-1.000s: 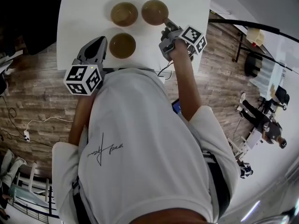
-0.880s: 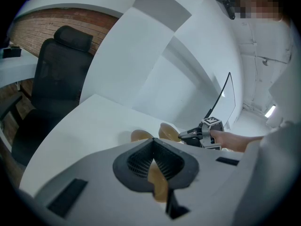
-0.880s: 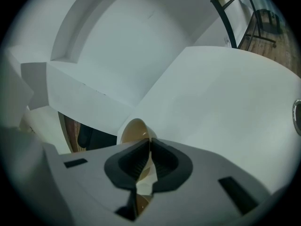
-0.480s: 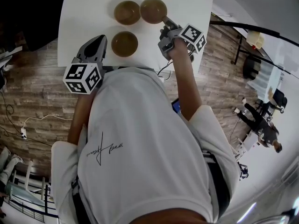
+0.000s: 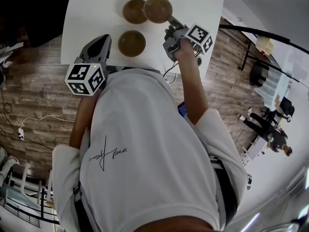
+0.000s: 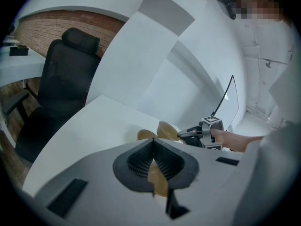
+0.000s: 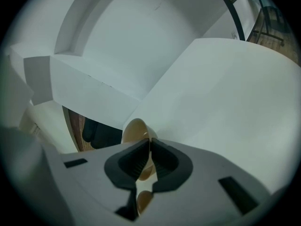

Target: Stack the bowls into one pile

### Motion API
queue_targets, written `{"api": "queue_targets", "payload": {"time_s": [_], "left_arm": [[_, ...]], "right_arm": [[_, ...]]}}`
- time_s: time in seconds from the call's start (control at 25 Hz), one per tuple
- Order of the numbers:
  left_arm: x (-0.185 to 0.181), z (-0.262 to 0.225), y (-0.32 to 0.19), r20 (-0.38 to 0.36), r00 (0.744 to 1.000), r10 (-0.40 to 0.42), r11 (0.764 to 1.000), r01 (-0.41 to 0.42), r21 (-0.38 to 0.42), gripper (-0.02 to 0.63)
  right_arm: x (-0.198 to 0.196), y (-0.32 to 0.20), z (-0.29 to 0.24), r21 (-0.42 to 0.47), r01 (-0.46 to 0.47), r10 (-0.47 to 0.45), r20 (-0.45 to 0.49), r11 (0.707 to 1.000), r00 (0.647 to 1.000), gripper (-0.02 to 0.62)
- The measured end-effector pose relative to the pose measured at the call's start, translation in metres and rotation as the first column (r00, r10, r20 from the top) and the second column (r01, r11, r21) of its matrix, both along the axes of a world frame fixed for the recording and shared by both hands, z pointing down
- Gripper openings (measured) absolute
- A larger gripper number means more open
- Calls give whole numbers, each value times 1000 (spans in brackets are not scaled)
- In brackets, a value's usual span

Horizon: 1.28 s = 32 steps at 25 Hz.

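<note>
The bowls look smooth and glossy, the worktop matt; the floor is wood, the shirt cloth.

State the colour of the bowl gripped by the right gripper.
Golden brown; the bowl shows best in the head view.

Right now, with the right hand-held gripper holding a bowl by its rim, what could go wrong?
The right hand-held gripper pinches the held bowl only at its rim, so the bowl could tilt or slip out. In the head view it overlaps the far left bowl. If it is lowered off-centre, it might knock that bowl or seat crooked.
</note>
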State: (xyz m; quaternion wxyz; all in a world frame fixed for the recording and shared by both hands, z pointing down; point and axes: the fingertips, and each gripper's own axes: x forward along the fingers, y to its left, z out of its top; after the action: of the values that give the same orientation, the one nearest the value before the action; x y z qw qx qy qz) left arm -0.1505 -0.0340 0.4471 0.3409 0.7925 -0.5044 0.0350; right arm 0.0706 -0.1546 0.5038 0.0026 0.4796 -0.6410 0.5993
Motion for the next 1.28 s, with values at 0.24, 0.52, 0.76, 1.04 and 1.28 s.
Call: {"api": "queue_targets", "payload": {"time_s": [0.24, 0.52, 0.76, 1.04, 1.28], "left_arm": [[-24, 8, 5, -7, 1000, -22, 1000, 22, -6, 8], [-30, 6, 8, -10, 999, -45, 999, 45, -7, 8], [-30, 7, 10, -7, 998, -60, 998, 59, -15, 8], [-29, 8, 12, -9, 997, -79, 997, 79, -24, 8], [-29, 9, 15, -13, 996, -93, 995, 93, -30, 8]], "right_arm": [[-29, 2, 8, -5, 27, -27, 5, 1000, 1000, 23], [-40, 3, 8, -9, 48, -48, 1, 999, 999, 23], [-47, 3, 10, -16, 72, -72, 11, 997, 997, 23], [-51, 3, 12, -22, 92, -91, 21, 996, 996, 23], [-52, 4, 14, -31, 100, -99, 28, 995, 995, 23]]}}
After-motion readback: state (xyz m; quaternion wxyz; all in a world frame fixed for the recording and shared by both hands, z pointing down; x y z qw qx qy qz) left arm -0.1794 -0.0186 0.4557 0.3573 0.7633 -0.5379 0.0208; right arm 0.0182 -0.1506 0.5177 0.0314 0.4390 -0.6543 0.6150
